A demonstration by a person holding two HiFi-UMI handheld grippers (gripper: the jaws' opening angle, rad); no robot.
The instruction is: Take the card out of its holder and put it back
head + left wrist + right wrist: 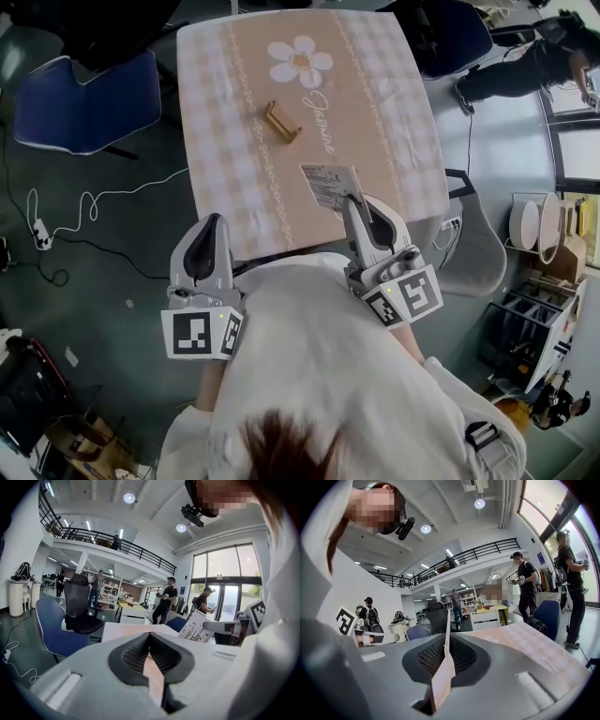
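A small wooden card holder (280, 122) lies empty on the pink checked tablecloth (225, 178), under the printed flower. My right gripper (356, 208) is shut on a white printed card (328, 183) and holds it over the near right part of the table, well short of the holder. In the right gripper view the card (447, 634) stands edge-on between the jaws. My left gripper (214, 227) hangs at the table's near edge, shut and empty. In the left gripper view the card (196, 627) shows at right, in the right gripper (220, 626).
A blue chair (89, 103) stands left of the table and another (450, 33) at the far right corner. A grey chair (473, 234) is beside my right gripper. A white cable (56, 220) lies on the floor. A person (534, 61) stands far right.
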